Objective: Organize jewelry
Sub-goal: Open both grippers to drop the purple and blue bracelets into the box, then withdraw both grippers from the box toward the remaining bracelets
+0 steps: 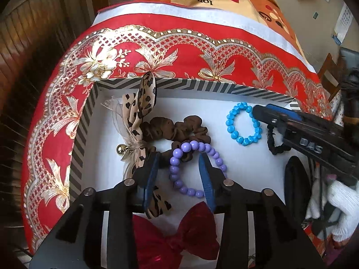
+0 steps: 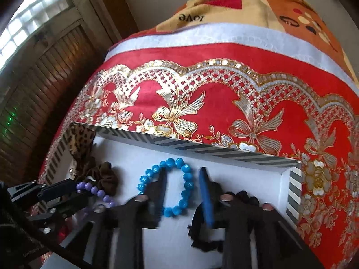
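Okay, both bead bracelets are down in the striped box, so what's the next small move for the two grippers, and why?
Probably lift both straight up out of the striped box. The left gripper is open, its fingers straddling the purple bracelet lying on the white floor. The right gripper is open around one side of the blue bracelet, which also lies flat. Rising vertically should avoid dragging either.

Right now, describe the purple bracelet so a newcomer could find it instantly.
Find the white box with the striped rim on the red tablecloth. Near its front, the purple bead bracelet partly overlaps a brown scrunchie. It is the only purple ring; the other bead bracelet is blue and sits farther right.
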`<control>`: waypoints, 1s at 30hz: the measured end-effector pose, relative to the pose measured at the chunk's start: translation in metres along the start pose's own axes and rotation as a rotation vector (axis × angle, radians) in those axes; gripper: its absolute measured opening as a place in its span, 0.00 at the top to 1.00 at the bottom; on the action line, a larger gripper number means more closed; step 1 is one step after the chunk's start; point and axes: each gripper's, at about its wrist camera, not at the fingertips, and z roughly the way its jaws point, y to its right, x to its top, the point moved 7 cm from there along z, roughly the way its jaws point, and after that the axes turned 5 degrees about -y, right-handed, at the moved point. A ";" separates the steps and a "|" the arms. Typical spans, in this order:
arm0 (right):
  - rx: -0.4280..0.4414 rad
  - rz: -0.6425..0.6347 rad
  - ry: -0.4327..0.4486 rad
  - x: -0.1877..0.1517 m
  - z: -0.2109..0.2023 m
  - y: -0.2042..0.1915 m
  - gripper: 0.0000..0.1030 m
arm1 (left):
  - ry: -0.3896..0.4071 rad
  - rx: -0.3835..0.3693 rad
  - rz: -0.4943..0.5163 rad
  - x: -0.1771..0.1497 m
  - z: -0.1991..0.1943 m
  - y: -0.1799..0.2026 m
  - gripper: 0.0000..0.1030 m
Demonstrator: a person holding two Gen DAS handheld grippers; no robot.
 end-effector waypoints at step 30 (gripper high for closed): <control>-0.082 0.036 0.150 -0.145 -0.132 -0.059 0.60 | 0.143 0.103 -0.022 -0.103 -0.097 0.010 0.61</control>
